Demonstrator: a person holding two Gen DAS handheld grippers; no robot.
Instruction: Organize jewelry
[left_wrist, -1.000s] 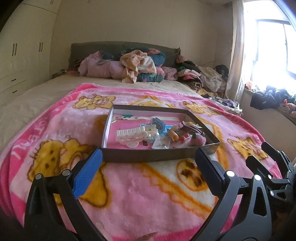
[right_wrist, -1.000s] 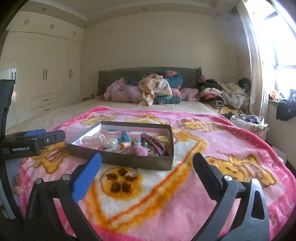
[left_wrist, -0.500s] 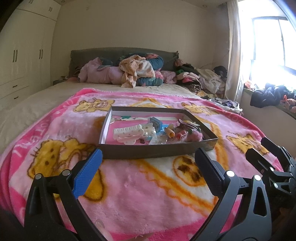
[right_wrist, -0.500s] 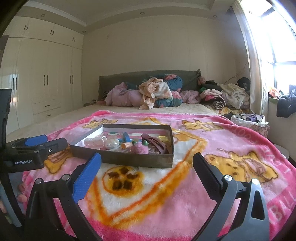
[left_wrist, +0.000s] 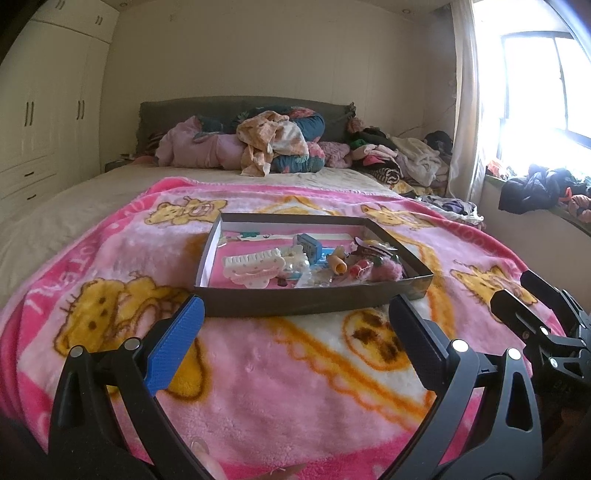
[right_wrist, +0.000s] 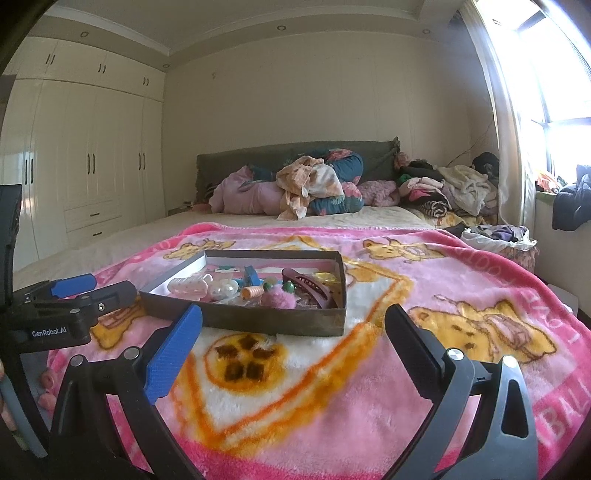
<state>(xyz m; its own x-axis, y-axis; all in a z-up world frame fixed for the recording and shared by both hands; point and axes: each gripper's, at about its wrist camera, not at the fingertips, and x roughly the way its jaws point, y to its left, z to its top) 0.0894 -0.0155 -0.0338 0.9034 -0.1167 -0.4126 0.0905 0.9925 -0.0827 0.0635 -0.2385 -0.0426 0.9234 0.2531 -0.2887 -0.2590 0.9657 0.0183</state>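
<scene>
Above the blanket (left_wrist: 258, 369), both hand-held grippers have backed from the tray (left_wrist: 295, 302).

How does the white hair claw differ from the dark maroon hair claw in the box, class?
1. Colour: the white hair claw is pale with pink trim; the maroon hair claw is dark.
2. Place: the white hair claw lies toward the box's left end, the maroon hair claw toward its right end.
Both are toothed clips lying inside the same box.
</scene>
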